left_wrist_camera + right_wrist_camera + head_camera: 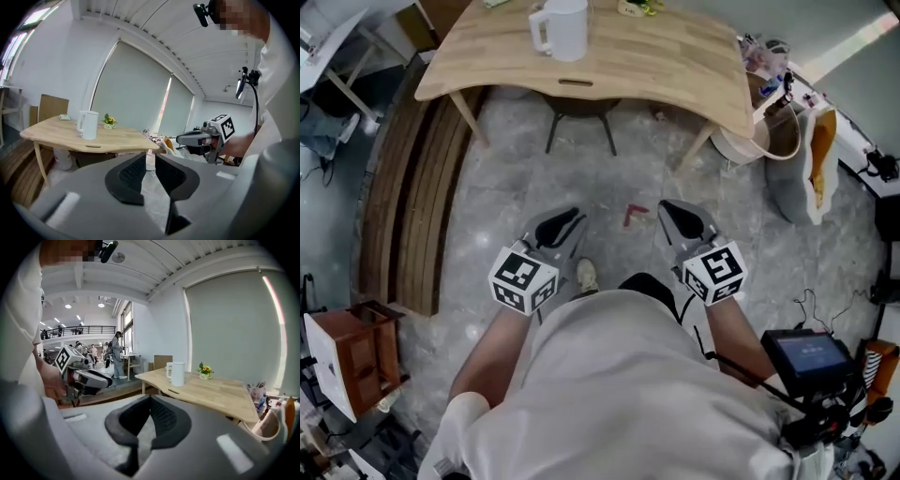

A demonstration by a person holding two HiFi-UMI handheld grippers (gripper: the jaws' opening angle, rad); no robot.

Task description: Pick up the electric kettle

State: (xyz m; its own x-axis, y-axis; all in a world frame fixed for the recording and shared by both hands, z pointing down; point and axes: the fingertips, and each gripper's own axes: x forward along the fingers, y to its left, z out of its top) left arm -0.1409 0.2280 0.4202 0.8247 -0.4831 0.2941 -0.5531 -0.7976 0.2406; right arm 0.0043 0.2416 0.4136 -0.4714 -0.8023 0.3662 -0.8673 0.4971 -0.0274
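Observation:
The white electric kettle (561,28) stands upright on the light wooden table (675,66), handle to its left, far ahead of both grippers. It shows small in the left gripper view (88,124) and the right gripper view (177,373). My left gripper (572,217) hangs over the floor near my body, its jaws a narrow slit apart (150,161) with nothing between them. Beside it my right gripper (673,208) is level with it, its tips meeting (150,401) and empty. Each gripper shows in the other's view: the right gripper (180,138), the left gripper (108,379).
A small pot of yellow flowers (109,121) sits behind the kettle. A dark chair (579,111) is tucked under the table. Slatted wood (412,197) lies at the left, a basket and bags (778,131) at the right. A small red item (633,214) lies on the grey floor.

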